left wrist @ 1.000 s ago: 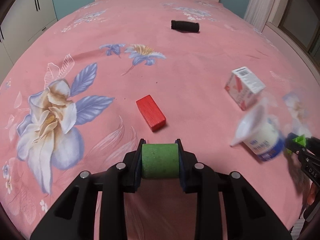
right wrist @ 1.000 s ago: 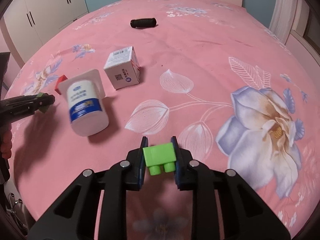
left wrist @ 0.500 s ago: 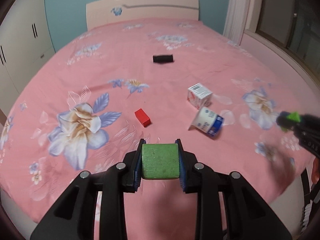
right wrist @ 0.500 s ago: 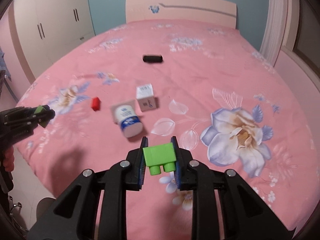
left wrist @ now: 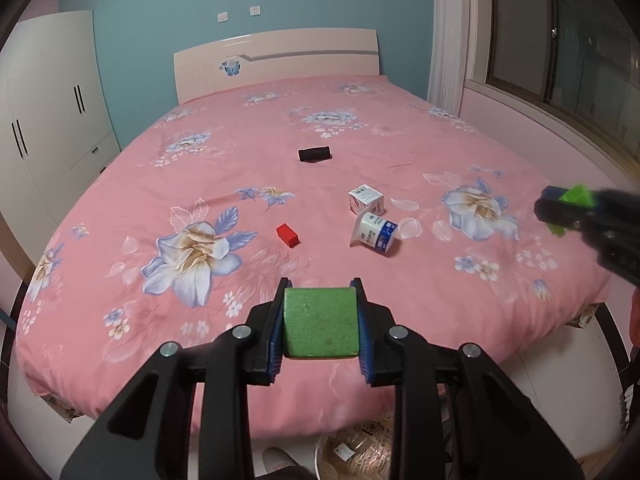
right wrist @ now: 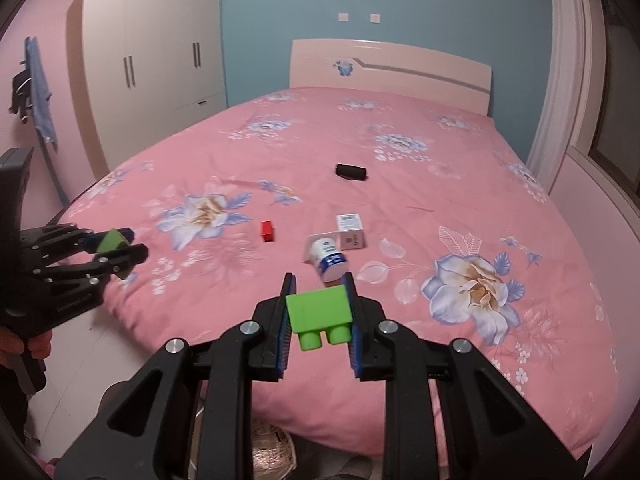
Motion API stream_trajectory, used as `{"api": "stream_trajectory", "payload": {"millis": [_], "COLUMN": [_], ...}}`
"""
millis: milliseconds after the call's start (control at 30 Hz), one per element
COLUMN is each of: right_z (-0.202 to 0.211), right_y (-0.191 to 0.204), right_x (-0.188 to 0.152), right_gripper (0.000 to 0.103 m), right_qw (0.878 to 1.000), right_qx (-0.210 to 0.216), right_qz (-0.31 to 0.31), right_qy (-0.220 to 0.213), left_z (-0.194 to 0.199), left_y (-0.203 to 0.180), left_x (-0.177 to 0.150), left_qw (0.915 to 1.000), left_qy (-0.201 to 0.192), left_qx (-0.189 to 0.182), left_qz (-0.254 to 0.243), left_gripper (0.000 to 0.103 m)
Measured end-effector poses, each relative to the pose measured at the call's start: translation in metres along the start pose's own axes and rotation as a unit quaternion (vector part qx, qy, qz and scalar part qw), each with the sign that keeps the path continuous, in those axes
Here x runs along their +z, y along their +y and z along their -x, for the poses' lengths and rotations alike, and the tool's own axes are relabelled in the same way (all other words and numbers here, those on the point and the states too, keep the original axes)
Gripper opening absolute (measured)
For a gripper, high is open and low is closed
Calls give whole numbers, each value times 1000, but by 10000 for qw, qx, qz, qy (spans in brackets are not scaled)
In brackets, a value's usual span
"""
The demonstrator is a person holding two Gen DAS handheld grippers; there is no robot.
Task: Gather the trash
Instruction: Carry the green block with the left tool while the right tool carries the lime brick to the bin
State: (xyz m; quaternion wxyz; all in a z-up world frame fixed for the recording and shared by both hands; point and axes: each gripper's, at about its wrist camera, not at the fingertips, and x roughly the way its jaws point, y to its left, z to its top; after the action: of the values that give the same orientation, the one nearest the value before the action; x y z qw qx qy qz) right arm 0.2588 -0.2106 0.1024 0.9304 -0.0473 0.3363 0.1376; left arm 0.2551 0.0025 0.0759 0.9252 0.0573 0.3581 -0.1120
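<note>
My left gripper [left wrist: 320, 322] is shut on a green foam cylinder [left wrist: 319, 322], held above the foot of the bed. My right gripper [right wrist: 319, 312] is shut on a bright green toy brick [right wrist: 320, 314] with two studs pointing down. Each gripper shows in the other's view: the right gripper [left wrist: 568, 208] at the right edge, the left gripper [right wrist: 116, 248] at the left. On the pink floral bedspread [left wrist: 240, 184] lie a red block [left wrist: 287, 235], a tipped white and blue cup [left wrist: 374, 232], a small white carton [left wrist: 366, 199] and a black roll [left wrist: 315, 154].
A bin lined with a bag [left wrist: 360, 452] stands on the floor under the foot of the bed, also low in the right wrist view as the bin [right wrist: 272, 452]. White wardrobes [right wrist: 156, 76] stand at the left, a headboard [left wrist: 276, 62] behind, a window ledge [left wrist: 560, 128] at the right.
Both grippers have pulled back and risen away from the bed, each still gripping its green piece. The items on the bedspread now look small and far; the bed's foot and the bin have come into view.
</note>
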Motion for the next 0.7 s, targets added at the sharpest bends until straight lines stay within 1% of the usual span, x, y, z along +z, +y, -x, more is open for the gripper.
{"api": "stream_trajectory", "payload": {"millis": [200,300,500,700], "right_z": [26,33,32,20], "right_y": [27,39,55,69], "right_x": [-19,-30,-54,-82], "right_gripper": [24,24,24,24], "right_qw": [9998,9996,9989,9977], "right_qx": [89,120,199,335], "right_qz": [156,245,342,370], "right_qy": [-26,22,238,449], "left_z": [28,33,34,21], "left_y": [-9,-11,-16,-19], "left_x": [-25,-38,-63,-91], "left_qw": [10000,10000,9999,9990], "left_qy": [-34,3,149,428], "left_qx": [20,21,-16,-81], "left_qz": [-85,-80,-75,-29], "left_gripper": [32,32,32,32]}}
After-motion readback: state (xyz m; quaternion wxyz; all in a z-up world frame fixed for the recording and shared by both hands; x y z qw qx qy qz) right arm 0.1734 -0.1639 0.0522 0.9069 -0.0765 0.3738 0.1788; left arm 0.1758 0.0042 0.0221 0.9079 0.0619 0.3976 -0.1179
